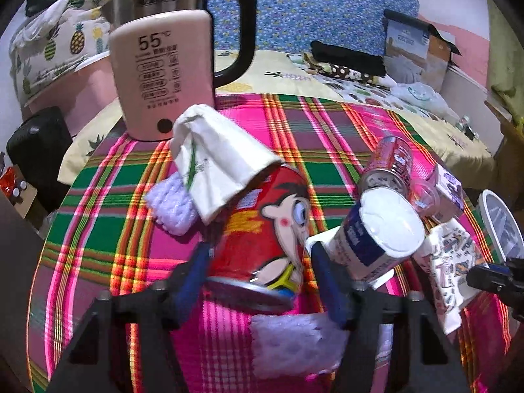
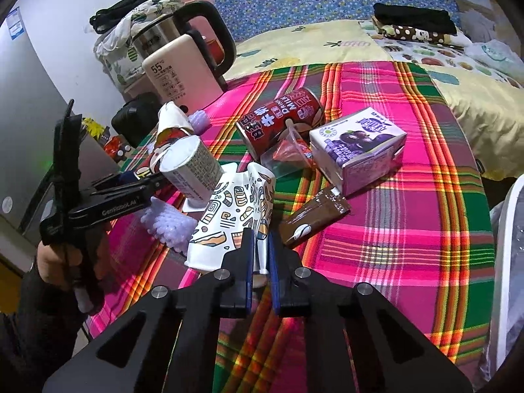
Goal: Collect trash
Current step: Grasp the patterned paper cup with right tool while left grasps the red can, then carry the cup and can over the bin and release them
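Note:
A red cartoon can lies on the plaid cloth with a white paper draped over its far end. My left gripper is open, with one blue finger on each side of the can and close to it. The left gripper also shows in the right wrist view, beside a white cup. My right gripper is shut on the edge of a crumpled patterned paper cup. Nearby lie a red milk can, a purple carton, a clear plastic cup and a brown wrapper.
A pink kettle stands at the far edge of the table. Purple foam netting lies under my left gripper, with another piece beside the can. A white bin rim is at the right. A bed with clothes lies beyond.

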